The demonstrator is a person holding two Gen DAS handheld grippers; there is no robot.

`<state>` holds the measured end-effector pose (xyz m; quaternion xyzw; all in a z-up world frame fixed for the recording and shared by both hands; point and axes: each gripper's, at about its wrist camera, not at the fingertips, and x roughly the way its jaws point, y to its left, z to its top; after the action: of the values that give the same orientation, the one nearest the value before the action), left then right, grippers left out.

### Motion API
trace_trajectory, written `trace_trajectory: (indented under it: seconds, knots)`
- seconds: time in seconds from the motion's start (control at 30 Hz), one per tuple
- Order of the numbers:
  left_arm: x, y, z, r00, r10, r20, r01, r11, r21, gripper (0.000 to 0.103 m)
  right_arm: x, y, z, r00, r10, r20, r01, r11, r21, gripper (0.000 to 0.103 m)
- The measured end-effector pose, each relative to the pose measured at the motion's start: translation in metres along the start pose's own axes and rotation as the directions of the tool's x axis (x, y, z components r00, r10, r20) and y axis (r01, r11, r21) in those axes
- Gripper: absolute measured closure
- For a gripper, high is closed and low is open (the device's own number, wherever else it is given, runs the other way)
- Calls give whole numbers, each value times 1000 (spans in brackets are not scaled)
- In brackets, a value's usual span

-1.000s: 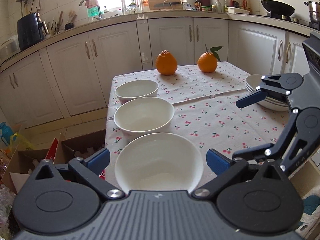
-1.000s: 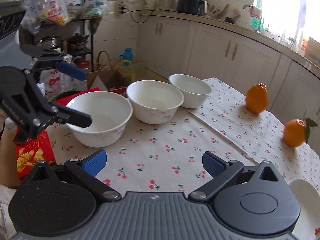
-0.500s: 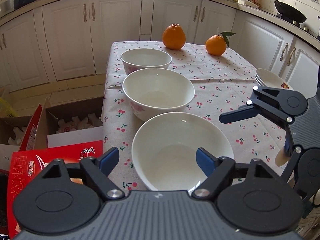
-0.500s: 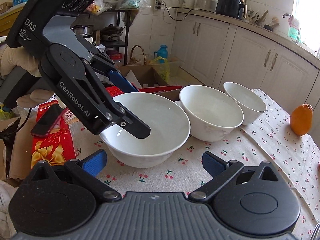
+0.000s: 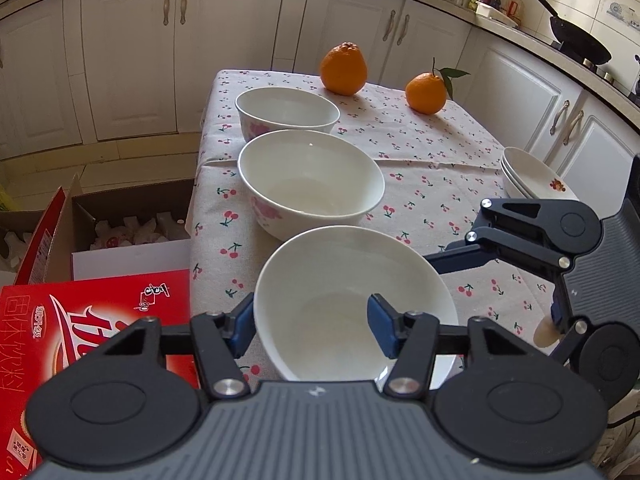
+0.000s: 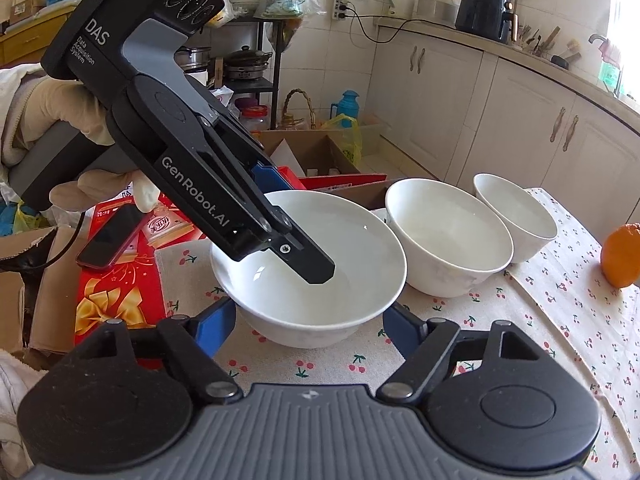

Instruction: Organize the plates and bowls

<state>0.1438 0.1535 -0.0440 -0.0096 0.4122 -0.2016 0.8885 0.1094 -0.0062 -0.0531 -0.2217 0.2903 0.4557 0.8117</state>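
Note:
Three white bowls stand in a row along the table's left edge: near bowl [image 5: 352,304] [image 6: 312,272], middle bowl [image 5: 310,184] [image 6: 448,236] and far bowl [image 5: 286,112] [image 6: 514,216]. My left gripper [image 5: 312,330] straddles the near bowl's left rim, one finger inside the bowl [image 6: 304,260] and one outside; the jaws stand partly apart. My right gripper [image 6: 310,326] is open, just short of the same bowl's other side. A stack of white plates [image 5: 532,180] sits at the right edge of the table.
Two oranges [image 5: 344,68] [image 5: 426,92] sit at the far end of the cherry-print tablecloth [image 5: 420,152]. A red gift box [image 5: 80,320] and an open cardboard box [image 5: 132,216] lie on the floor left of the table. White cabinets stand behind.
My left gripper has moved down and forward onto the near bowl's rim and its jaws have narrowed. My right gripper has moved closer to that bowl.

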Motion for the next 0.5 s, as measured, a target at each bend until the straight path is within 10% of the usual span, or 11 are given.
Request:
trace_trajectory:
  seconds: [0.5]
  knots:
    - [0,-10,4,1000,-12,-15,13,1000,22,47,-6,-7,0,1000,21,-14,-20,999,47,19]
